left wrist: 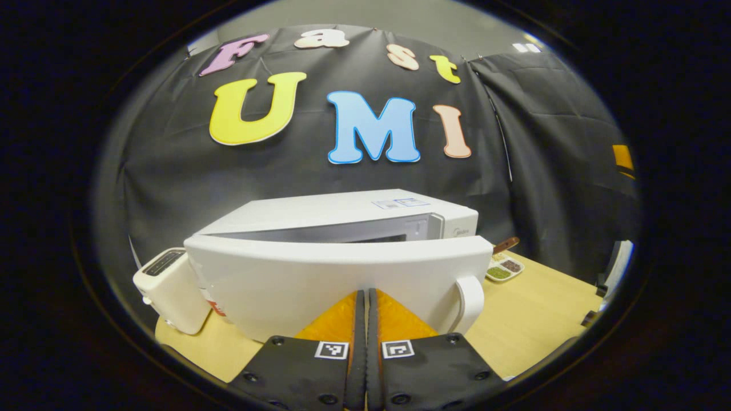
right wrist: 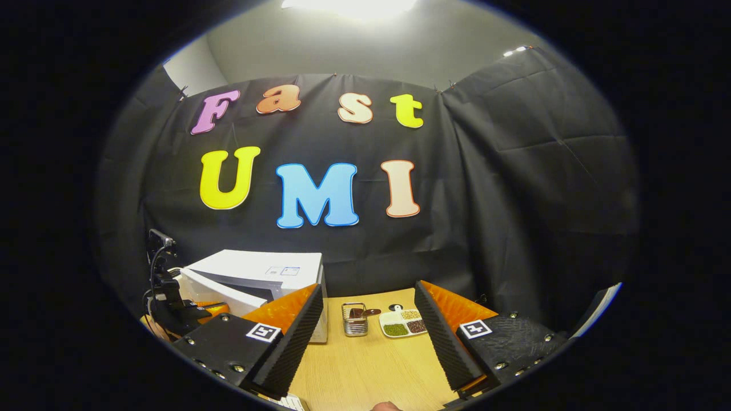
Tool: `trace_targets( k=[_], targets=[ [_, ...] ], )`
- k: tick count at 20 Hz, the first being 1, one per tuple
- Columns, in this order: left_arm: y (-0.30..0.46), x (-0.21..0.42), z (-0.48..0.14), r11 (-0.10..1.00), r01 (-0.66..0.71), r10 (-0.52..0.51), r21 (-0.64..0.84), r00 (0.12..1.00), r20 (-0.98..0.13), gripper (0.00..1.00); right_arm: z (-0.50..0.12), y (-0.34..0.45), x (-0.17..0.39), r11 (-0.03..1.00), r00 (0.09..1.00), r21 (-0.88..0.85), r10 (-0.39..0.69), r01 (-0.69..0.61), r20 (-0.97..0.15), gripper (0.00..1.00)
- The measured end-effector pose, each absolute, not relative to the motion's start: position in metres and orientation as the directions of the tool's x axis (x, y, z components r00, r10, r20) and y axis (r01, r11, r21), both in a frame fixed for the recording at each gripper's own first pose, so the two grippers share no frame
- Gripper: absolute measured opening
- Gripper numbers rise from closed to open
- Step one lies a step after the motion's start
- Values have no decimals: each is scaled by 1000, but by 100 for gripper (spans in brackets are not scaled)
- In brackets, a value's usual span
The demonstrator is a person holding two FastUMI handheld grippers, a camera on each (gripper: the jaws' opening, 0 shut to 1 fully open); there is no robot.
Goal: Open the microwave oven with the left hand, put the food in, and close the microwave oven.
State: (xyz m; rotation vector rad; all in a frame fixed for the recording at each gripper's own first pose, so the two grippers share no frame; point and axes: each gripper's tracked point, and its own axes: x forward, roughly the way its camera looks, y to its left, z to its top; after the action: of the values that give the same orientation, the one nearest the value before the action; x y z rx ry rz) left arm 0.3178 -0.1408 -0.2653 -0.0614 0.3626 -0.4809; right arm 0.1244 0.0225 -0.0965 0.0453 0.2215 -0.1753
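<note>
The white microwave oven stands on the wooden table with its door swung partly out toward me, leaving a gap along the top. The door's handle is at its right end. My left gripper is shut, its fingertips together against the door's outer face with nothing between them. In the right gripper view the microwave oven sits at the left with its door ajar, and the left gripper is in front of that door. My right gripper hangs open over the table, holding nothing.
A white toaster stands left of the microwave. A small divided tray of beans and a metal wire holder sit at the back of the table. Black cloth walls close in behind and to the right.
</note>
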Motion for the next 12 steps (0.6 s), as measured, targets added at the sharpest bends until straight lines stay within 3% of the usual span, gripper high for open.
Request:
trace_targets(
  k=[12],
  targets=[
    [-138,374,-271,923,371,-382,-98,866,-321,7,-98,20,120,972,950,11,-226,234,-215,98]
  ],
)
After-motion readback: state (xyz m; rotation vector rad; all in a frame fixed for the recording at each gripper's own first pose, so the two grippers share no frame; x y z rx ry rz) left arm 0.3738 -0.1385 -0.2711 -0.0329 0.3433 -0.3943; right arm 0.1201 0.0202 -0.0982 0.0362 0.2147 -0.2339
